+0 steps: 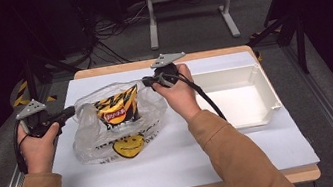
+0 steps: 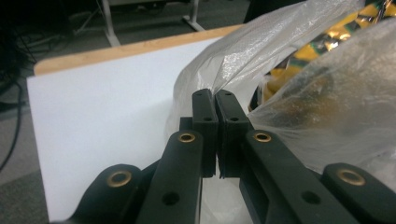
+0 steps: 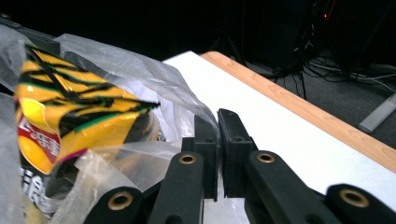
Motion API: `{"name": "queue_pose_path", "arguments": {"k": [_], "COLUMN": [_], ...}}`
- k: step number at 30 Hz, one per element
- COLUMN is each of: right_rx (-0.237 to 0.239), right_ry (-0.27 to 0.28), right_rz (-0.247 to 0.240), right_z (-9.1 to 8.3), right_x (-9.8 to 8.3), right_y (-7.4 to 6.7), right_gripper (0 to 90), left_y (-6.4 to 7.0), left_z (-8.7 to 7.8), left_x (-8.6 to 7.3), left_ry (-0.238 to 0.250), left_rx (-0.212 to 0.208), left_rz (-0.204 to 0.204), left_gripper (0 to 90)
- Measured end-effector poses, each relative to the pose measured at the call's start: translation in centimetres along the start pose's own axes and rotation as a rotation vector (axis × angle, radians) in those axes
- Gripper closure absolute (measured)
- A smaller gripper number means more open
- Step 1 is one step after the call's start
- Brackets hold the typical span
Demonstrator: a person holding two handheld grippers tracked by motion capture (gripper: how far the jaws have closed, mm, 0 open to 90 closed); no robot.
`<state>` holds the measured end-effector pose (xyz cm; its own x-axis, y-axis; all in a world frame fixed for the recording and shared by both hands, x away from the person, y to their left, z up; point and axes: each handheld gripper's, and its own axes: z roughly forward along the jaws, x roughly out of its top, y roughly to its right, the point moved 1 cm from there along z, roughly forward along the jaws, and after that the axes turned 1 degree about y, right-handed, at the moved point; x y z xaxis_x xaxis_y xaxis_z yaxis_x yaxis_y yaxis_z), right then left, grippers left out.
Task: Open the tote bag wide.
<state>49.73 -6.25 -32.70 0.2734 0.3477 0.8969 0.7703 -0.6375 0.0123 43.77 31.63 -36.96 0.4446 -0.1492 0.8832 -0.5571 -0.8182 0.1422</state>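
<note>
The clear plastic bag (image 1: 109, 128) holding a yellow chip packet (image 1: 116, 107) is pinched at its left edge by the left gripper (image 1: 70, 112) and at its far right edge by the right gripper (image 1: 148, 81).

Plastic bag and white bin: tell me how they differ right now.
The plastic bag is clear, crinkled film with a smiley print; the white bin is rigid and opaque. The bag holds a yellow chip packet; the bin looks empty. The left gripper and right gripper pinch the bag's edges; the bin stands untouched. Both rest on the white mat.
</note>
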Motion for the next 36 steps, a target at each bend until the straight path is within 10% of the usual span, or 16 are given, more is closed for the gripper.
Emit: {"name": "queue_pose_path", "arguments": {"k": [36], "right_rx": [-0.027], "right_ry": [-0.300], "right_rz": [0.081], "right_z": [2.6], "right_x": [-4.9], "right_y": [-0.2], "right_gripper": [84.5], "left_y": [0.1], "left_z": [4.3], "left_x": [-5.8], "left_ry": [-0.193], "left_rx": [-0.015], "left_rz": [-0.035], "left_gripper": [87.7]}}
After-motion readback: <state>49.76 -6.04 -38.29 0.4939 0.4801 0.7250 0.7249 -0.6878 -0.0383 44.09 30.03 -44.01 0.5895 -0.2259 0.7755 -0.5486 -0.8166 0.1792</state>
